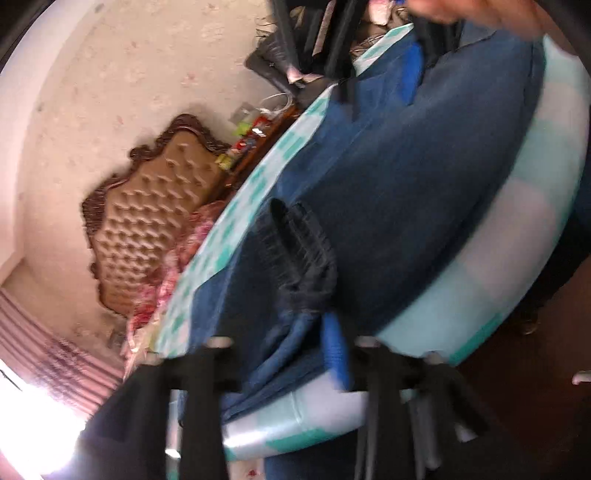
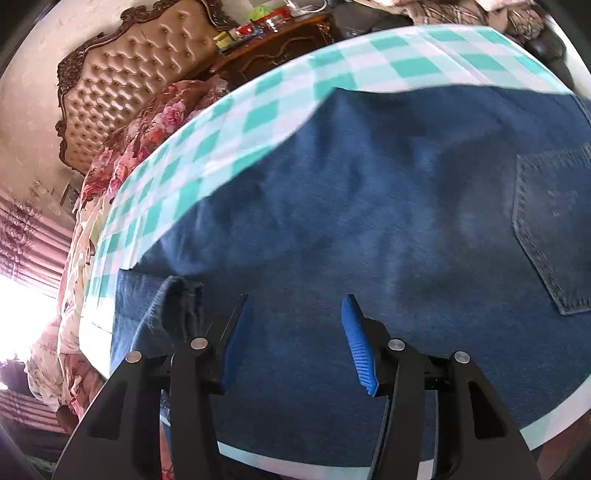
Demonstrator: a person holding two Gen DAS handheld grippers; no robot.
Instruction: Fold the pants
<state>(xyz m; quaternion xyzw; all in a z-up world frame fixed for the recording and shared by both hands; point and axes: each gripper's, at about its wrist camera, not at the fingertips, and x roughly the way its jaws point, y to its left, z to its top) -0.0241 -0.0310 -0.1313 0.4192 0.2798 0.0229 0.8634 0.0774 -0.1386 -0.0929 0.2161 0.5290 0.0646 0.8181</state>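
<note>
Blue denim pants (image 2: 351, 221) lie spread on a table with a teal and white checked cloth (image 2: 258, 114); a back pocket (image 2: 554, 229) shows at the right. My right gripper (image 2: 291, 343) is open just above the denim, its blue pads (image 2: 356, 343) apart and empty; a bunched hem (image 2: 181, 306) lies left of it. In the blurred left wrist view the pants (image 1: 406, 192) cover the cloth (image 1: 517, 229). My left gripper (image 1: 295, 354) has denim folds (image 1: 291, 339) between its fingers with a blue pad (image 1: 334, 350) against them. The other gripper (image 1: 413, 74) shows far off.
A tufted tan headboard (image 2: 122, 85) and a floral quilt (image 2: 147, 133) are behind the table. A dark wood cabinet (image 2: 280, 48) holds small colourful items. A bright window with pink curtains (image 2: 22, 258) is at the left. A hand (image 1: 480, 14) shows at the top.
</note>
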